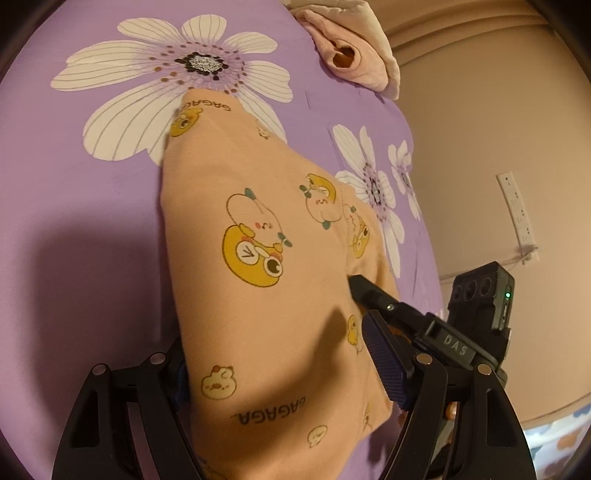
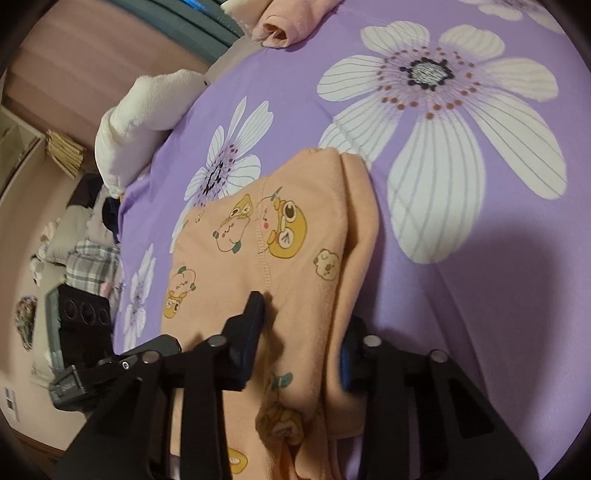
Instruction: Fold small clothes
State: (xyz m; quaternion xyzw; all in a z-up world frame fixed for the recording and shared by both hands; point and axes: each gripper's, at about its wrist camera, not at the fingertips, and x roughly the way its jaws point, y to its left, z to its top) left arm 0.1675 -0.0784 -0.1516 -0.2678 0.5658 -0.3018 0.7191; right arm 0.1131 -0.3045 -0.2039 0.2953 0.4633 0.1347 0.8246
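Observation:
A small peach garment (image 1: pixel 258 258) with yellow cartoon prints lies on the purple flowered bedsheet (image 1: pixel 92 240). In the left wrist view my left gripper (image 1: pixel 284 373) has its fingers on either side of the garment's near end, with cloth filling the gap. The right gripper's finger (image 1: pixel 365 291) presses on the garment at the right. In the right wrist view the garment (image 2: pixel 288 258) is folded in layers, and my right gripper (image 2: pixel 299 354) is closed on its near edge.
A folded pink garment (image 1: pixel 347 55) lies at the far edge of the bed, also in the right wrist view (image 2: pixel 291 22). A white plush blanket (image 2: pixel 140 122) sits at the bed's left edge. A wall with a socket strip (image 1: pixel 517 218) is to the right.

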